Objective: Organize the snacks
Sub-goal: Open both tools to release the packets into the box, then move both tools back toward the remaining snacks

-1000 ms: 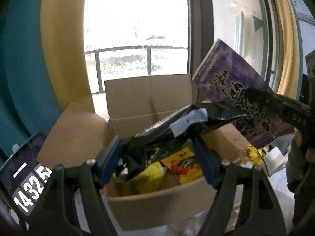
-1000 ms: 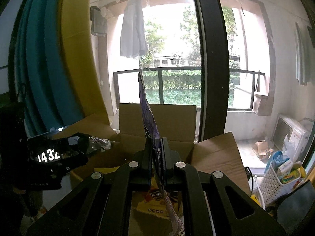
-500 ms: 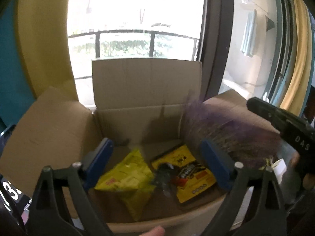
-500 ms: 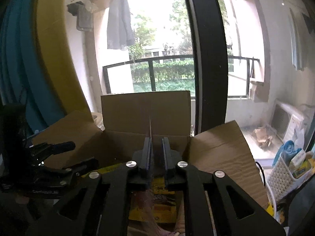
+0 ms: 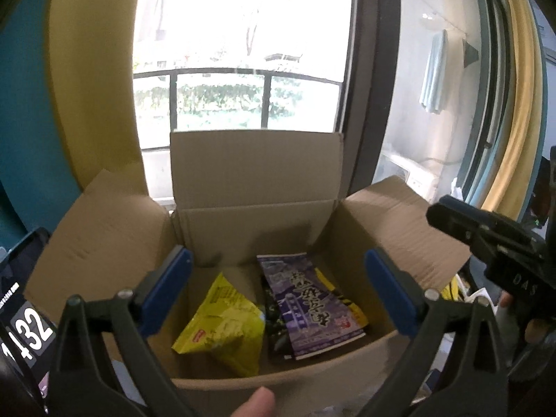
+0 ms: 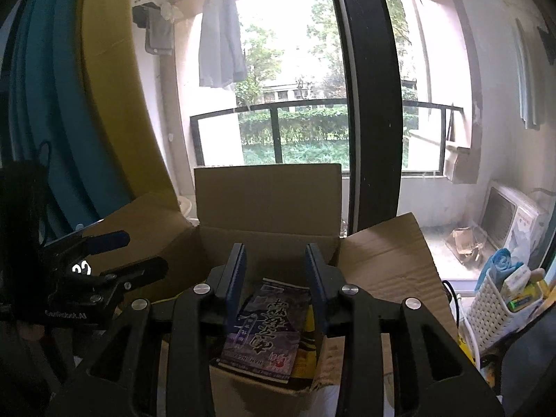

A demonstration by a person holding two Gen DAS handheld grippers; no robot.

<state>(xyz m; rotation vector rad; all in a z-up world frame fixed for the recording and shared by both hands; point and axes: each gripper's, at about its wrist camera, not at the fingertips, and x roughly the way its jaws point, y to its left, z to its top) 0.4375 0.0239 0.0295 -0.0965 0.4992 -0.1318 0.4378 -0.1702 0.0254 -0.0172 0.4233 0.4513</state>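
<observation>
Left wrist view: the left gripper [image 5: 278, 292] hangs over the open box [image 5: 257, 215], its jaws opening to their widest, nothing between them. Inside the box a yellow bag [image 5: 222, 326] lies at the left and a purple packet [image 5: 309, 302] at the right, on top of a dark packet [image 5: 272, 316] and a yellow-edged one whose corner shows at its far side. The right gripper [image 5: 448, 219] shows at the right edge, above the right flap. A fingertip [image 5: 257, 405] pokes in at the bottom. The step looks like release and withdrawal; to do it well, lift the gripper straight back over the near wall so the fingers [image 5: 166, 288] do not catch the flaps.

Right wrist view: the right gripper [image 6: 276, 295] sits just above the near edge of the box [image 6: 267, 201]. Its jaws are opening and only partly apart; the purple packet [image 6: 267, 326] lies flat below them, free of the pads. Let the jaws part a little more before pulling away, then rise clear, so the packet is not dragged. The left gripper [image 6: 114, 253] is at the left, over the left flap. More snacks may be in the white basket [image 6: 497, 312] at the right.
</observation>
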